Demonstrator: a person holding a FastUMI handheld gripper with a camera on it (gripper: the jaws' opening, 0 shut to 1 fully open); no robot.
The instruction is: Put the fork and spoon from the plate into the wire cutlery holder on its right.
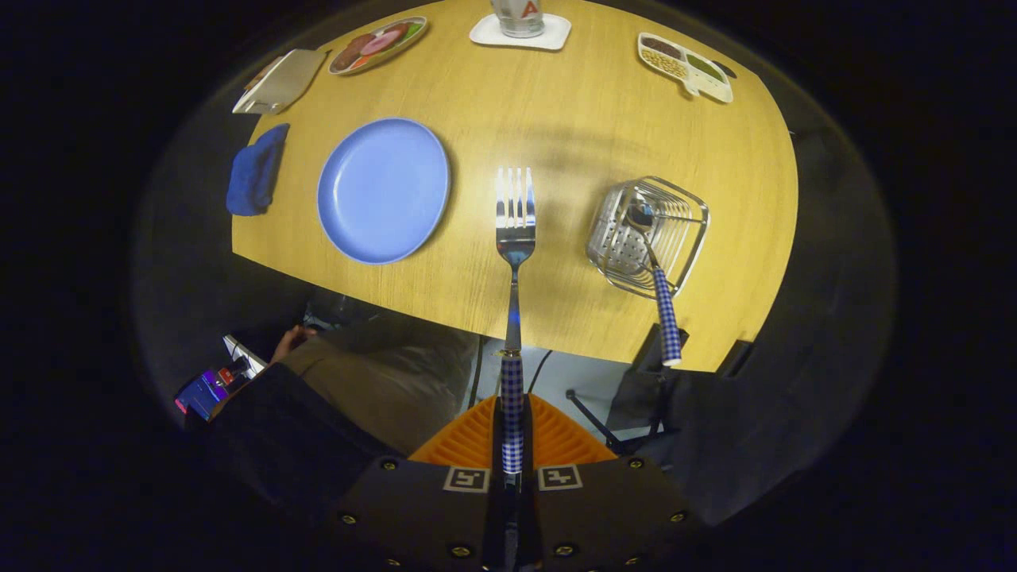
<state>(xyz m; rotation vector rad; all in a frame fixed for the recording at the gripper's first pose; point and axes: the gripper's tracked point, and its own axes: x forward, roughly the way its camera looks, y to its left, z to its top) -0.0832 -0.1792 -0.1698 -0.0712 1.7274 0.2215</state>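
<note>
Now the steel fork with a blue-checked handle (515,238) is clamped by its handle between the closed fingers of the gripper (512,445), tines pointing ahead over the round wooden table (572,119). Left of it lies the empty blue plate (383,189); right of it, the wire cutlery holder (645,234) contains the matching checked-handled spoon (659,294), leaning out.

A blue cloth (256,170) lay on the wooden table (572,119); beyond it sat a glass (518,16) on a white coaster (556,33), plus two food trays (685,67)
</note>
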